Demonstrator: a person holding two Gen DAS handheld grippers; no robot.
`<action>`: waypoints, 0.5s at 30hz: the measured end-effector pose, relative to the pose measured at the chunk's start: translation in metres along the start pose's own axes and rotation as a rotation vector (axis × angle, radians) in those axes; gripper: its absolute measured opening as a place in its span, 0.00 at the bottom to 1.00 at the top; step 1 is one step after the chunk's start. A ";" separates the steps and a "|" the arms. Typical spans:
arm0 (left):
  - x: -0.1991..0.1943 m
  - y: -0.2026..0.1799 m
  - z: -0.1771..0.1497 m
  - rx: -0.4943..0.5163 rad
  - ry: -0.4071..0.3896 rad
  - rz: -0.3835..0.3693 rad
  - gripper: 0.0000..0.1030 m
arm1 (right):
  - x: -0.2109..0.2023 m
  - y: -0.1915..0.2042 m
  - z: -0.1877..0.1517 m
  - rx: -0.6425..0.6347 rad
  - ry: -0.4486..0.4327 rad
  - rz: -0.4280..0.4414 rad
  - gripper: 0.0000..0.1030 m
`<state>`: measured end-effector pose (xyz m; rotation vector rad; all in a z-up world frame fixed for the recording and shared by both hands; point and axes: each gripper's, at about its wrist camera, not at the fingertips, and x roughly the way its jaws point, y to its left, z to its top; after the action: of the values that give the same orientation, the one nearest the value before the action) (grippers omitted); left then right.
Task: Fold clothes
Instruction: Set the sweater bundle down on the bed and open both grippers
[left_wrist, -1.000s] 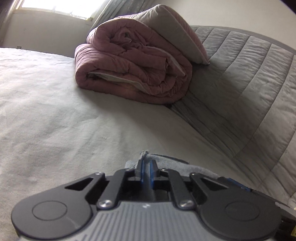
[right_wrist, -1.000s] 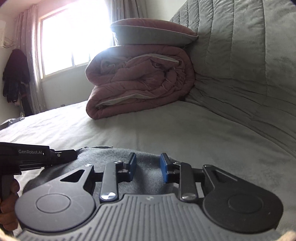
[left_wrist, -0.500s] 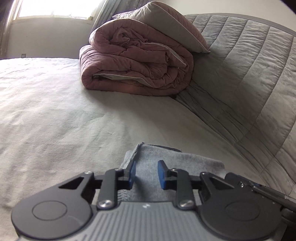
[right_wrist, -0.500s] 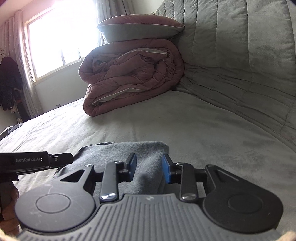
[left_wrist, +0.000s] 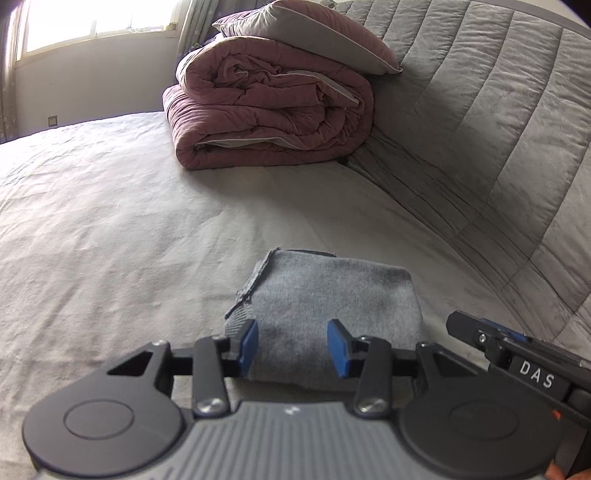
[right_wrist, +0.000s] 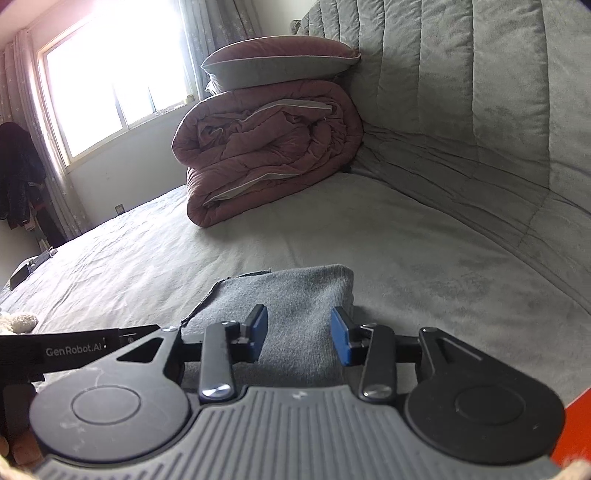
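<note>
A folded grey garment (left_wrist: 325, 295) lies flat on the grey bed (left_wrist: 110, 229), a small compact rectangle with a frayed edge on its left side. My left gripper (left_wrist: 293, 347) is open and empty, raised just above the garment's near edge. My right gripper (right_wrist: 299, 334) is open and empty too, above the same garment (right_wrist: 295, 295). The right gripper's body shows at the right edge of the left wrist view (left_wrist: 517, 354). The left gripper's body shows at the left of the right wrist view (right_wrist: 74, 349).
A rolled pink duvet (left_wrist: 269, 110) with a pillow (left_wrist: 306, 33) on top sits at the bed's far end against the quilted grey headboard (left_wrist: 498, 129). A window (right_wrist: 110, 85) and hanging dark clothes (right_wrist: 18, 177) are at the left. A small plush item (right_wrist: 18, 321) lies at the bed's left edge.
My left gripper was shut on the garment's edge, then opened and let go. Both grippers have lifted and drawn back, opening wider. The garment now lies folded on the bed.
</note>
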<state>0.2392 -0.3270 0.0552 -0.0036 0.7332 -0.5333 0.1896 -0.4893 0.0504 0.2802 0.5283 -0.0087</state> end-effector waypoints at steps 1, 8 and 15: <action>-0.004 0.000 -0.001 -0.002 0.012 0.002 0.47 | -0.003 0.001 -0.001 0.006 0.014 -0.004 0.45; -0.026 0.000 -0.009 -0.001 0.092 0.051 0.72 | -0.029 0.006 -0.012 0.088 0.078 -0.026 0.53; -0.037 0.000 -0.024 0.017 0.149 0.134 0.94 | -0.041 0.009 -0.023 0.103 0.128 -0.045 0.74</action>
<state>0.2015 -0.3054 0.0607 0.1017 0.8679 -0.4151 0.1437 -0.4768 0.0536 0.3711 0.6629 -0.0624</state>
